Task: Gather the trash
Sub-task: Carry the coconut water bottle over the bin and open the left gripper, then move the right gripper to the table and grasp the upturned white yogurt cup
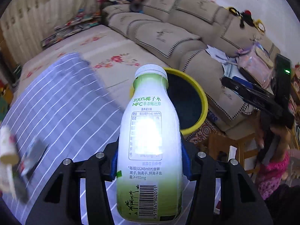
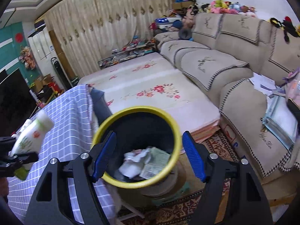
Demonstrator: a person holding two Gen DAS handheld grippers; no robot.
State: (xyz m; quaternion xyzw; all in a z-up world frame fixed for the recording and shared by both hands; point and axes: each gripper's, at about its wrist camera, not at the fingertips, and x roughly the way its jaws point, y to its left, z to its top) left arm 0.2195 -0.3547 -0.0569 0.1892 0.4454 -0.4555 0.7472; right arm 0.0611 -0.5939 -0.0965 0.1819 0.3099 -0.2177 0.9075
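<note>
Left gripper is clamped on the coconut-water bottle, long axis up-frame, cap toward the yellow-rimmed bin just beyond at center-right. Right gripper gapes empty, bin framed between its 2 fingers (trash already inside). Left is the carrying hand.

Coconut-water bottle: white plastic fading to green at base and shoulder, white screw cap on, green print and a barcode facing the camera. Upright, clamped at mid-body between blue pads.

Trash bin: round, yellow rim, black inside, just beyond and right of the bottle, beside the checked tablecloth's edge. Crumpled white paper, a small white bottle and a greenish printed sheet lie in its bottom.
</note>
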